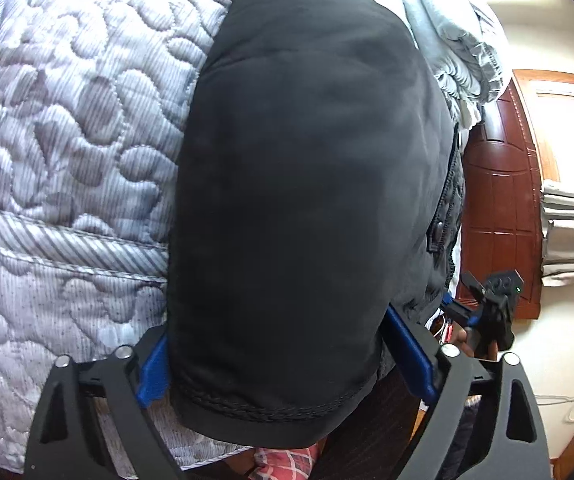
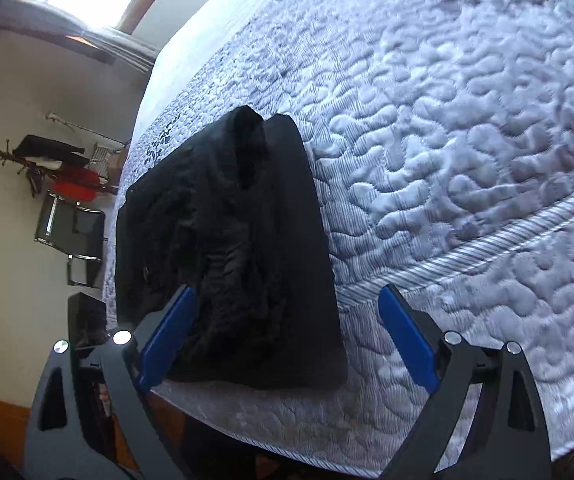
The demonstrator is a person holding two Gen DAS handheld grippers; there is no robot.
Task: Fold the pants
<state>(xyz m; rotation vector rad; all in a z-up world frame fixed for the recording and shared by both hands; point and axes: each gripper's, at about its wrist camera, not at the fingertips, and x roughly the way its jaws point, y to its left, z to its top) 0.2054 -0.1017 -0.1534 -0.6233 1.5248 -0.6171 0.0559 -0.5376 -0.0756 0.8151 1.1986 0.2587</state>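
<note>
The black pants [image 2: 227,252] lie folded into a thick dark rectangle on the quilted mattress [image 2: 447,128], close to its near edge and toward its left side as the right wrist camera sees it. The top layer is rumpled, with a ridge of bunched cloth running down the middle, while the right-hand edge is straight and flat against the quilting. The right gripper [image 2: 287,340] hovers over the near end of the bundle with its blue-padded fingers [image 2: 407,336] spread wide: the left pad sits over the cloth and the right pad over bare mattress just beside the pants' edge, neither pinching anything. From the left wrist camera the pants [image 1: 307,200] fill nearly the whole view, a smooth black fold with a stitched hem at the bottom, a metal button showing along the right side. The left gripper [image 1: 287,364] has that fold lying between its blue pads, which stand well apart on either side of it; whether they press the fabric I cannot tell. The right gripper [image 1: 487,312] shows small at the right, before a dark wooden headboard [image 1: 503,208].
</note>
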